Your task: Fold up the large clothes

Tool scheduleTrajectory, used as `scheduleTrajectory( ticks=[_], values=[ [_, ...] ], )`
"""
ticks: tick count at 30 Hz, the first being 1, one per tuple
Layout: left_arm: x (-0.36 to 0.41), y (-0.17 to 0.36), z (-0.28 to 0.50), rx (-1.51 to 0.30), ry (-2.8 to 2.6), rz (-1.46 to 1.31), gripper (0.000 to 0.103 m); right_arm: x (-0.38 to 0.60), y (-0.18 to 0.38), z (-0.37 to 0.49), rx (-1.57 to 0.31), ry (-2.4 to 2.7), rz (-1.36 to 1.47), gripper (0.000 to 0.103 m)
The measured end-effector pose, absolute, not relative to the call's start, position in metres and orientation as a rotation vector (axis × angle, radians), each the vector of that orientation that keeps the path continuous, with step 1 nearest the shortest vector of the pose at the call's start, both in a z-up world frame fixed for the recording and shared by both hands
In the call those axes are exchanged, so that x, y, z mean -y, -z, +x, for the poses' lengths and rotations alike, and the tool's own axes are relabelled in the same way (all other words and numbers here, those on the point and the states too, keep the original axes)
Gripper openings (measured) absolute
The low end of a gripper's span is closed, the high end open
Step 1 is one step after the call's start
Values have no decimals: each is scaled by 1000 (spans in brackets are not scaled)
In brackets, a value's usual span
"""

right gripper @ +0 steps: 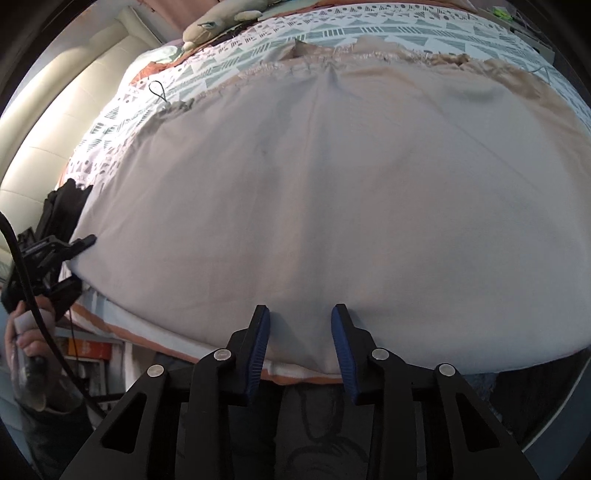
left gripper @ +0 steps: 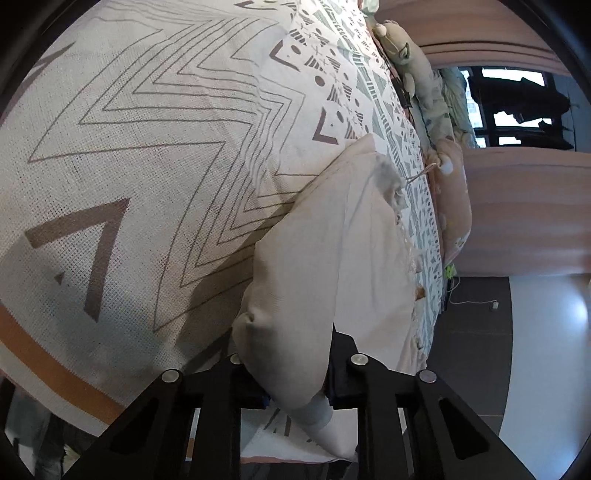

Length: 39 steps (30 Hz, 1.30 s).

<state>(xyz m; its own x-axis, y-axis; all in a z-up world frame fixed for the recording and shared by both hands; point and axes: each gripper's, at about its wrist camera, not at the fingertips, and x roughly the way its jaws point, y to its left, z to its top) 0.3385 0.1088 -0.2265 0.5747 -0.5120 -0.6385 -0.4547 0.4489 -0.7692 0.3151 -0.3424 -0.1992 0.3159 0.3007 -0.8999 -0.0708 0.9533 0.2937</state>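
Observation:
A large beige garment [right gripper: 314, 184] lies spread over the patterned bedspread [right gripper: 369, 29], its frayed far hem toward the plush toys. In the left wrist view a bunched corner of the same garment [left gripper: 332, 258] runs down between the black fingers of my left gripper [left gripper: 291, 354], which is shut on it. From the right wrist view this left gripper [right gripper: 85, 243] sits at the garment's left corner, held by a person's hand [right gripper: 26, 332]. My right gripper [right gripper: 300, 308] stands over the near edge, its blue pads [right gripper: 258, 343] apart with flat cloth between them.
A grey plush toy [right gripper: 218, 18] lies at the far side of the bed, and a pink plush [left gripper: 454, 192] by the bed's edge. A cream padded headboard [right gripper: 74, 103] lines the left. Dark floor [left gripper: 476, 332] with a charger cable, and a window [left gripper: 517, 107], lie beyond the bed.

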Motion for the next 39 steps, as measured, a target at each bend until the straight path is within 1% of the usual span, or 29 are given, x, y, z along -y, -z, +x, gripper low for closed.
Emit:
scheduleTrajectory(
  ticks=[3, 5, 8, 9, 20, 27, 31, 33, 35, 39],
  values=[
    [-101, 202, 338, -951, 120, -1145, 12, 339, 204, 318, -1215, -243, 203, 28],
    [-95, 185, 341, -909, 190, -1156, 11, 339, 205, 320, -1204, -246, 204, 25],
    [-82, 161, 349, -865, 281, -1162, 10, 348, 208, 325, -1188, -242, 255, 15],
    [-77, 154, 352, -855, 308, -1162, 10, 351, 209, 326, -1186, -247, 278, 15],
    [-12, 80, 400, -818, 530, -1093, 10, 368, 216, 336, -1162, -300, 431, 14],
    [34, 49, 423, -819, 636, -1023, 10, 378, 212, 334, -1158, -349, 521, 14],
    [65, 37, 434, -834, 680, -985, 10, 395, 202, 328, -1119, -361, 572, 15],
    [81, 33, 442, -846, 702, -974, 10, 406, 199, 327, -1100, -353, 593, 17],
    [97, 33, 451, -863, 721, -975, 10, 420, 196, 323, -1082, -335, 616, 19],
    [130, 41, 470, -907, 743, -996, 10, 451, 192, 315, -1049, -282, 653, 19]
  ],
)
